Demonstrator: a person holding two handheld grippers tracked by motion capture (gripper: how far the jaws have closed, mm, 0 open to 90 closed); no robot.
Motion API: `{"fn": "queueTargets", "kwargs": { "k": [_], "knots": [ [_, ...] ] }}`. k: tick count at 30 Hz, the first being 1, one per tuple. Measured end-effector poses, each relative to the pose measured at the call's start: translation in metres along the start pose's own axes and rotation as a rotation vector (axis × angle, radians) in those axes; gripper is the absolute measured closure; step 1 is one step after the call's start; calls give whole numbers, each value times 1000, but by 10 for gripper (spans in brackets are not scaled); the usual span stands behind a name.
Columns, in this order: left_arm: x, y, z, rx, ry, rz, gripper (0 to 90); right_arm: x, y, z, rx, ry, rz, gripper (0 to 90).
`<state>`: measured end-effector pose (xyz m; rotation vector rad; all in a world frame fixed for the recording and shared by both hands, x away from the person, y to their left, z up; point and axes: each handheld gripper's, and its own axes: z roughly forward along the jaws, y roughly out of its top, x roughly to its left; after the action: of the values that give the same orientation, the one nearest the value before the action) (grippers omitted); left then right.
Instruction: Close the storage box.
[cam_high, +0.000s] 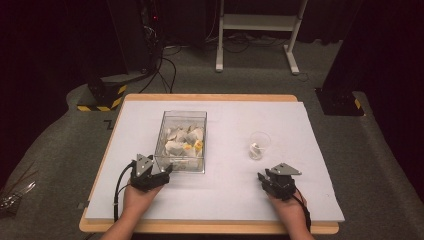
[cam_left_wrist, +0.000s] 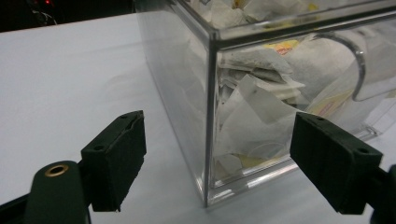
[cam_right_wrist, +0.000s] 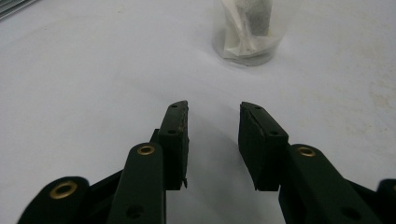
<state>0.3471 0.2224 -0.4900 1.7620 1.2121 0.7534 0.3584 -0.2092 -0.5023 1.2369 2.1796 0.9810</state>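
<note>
The left gripper (cam_high: 159, 172) stands wide open, empty, at the near left corner of the clear box (cam_high: 182, 141) of tea bags (cam_high: 183, 142). The right gripper (cam_high: 265, 180) is partly open, empty, near the cup (cam_high: 259, 145), which seems to hold a tea bag.

Clear rectangular plastic box of tea bags (cam_high: 181, 141) blocks the left gripper (cam_high: 159, 175) at 12-1 o'clock; its corner sits btwn the wide jaws. White table sheet (cam_high: 225, 180) lies bare twd 3 o'clock. Right gripper (cam_high: 263, 181) has bare sheet up to the small clear plastic cup (cam_high: 259, 145) at 12.
</note>
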Motion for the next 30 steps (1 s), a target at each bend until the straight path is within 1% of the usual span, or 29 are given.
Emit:
{"fn": "queueTargets", "kwargs": {
  "k": [2, 5, 7, 8, 12, 15, 17, 20, 21, 24, 25, 26, 27, 28, 30],
  "knots": [
    [0, 1, 3, -1, 6, -7, 187, 0, 0, 0, -1, 1, -1, 632],
    [1, 2, 6, -7, 7, -32, 185, 0, 0, 0, -1, 1, -1, 632],
    [1, 2, 7, -8, 12, -31, 184, 0, 0, 0, -1, 1, -2, 632],
    [0, 2, 8, -13, 25, -35, 185, 0, 0, 0, -1, 1, 0, 632],
    [-1, 2, 11, -19, 47, -41, 185, 0, 0, 0, 0, 1, 1, 631],
    [-1, 2, 13, -20, 48, -45, 172, 0, 0, 0, 0, 0, 0, 630],
    [-2, 2, 13, -20, 52, -40, 169, 0, 0, 0, 0, 0, 0, 629],
    [-3, 2, 12, -4, 50, -37, 201, 0, 0, 0, -1, 1, -2, 628],
    [-1, 2, 11, -2, 42, -36, 214, 0, 0, 0, 0, 1, 1, 627],
    [2, 1, 5, 11, 24, -14, 218, 0, 0, 0, -1, 2, 0, 627],
    [2, 1, 5, 11, 24, -14, 218, 0, 0, 0, -1, 2, 0, 627],
    [4, 0, -1, 21, 2, -2, 218, 0, 0, 0, -1, 3, 0, 626],
    [4, 0, -1, 21, 2, -2, 217, 0, 0, 0, -1, 3, 0, 625],
    [6, -2, -7, 32, -21, 13, 215, 0, 0, 0, -1, 3, -2, 624],
    [10, -5, -14, 36, -41, 18, 219, 0, 0, 0, -1, 3, -1, 623]
  ]
}}
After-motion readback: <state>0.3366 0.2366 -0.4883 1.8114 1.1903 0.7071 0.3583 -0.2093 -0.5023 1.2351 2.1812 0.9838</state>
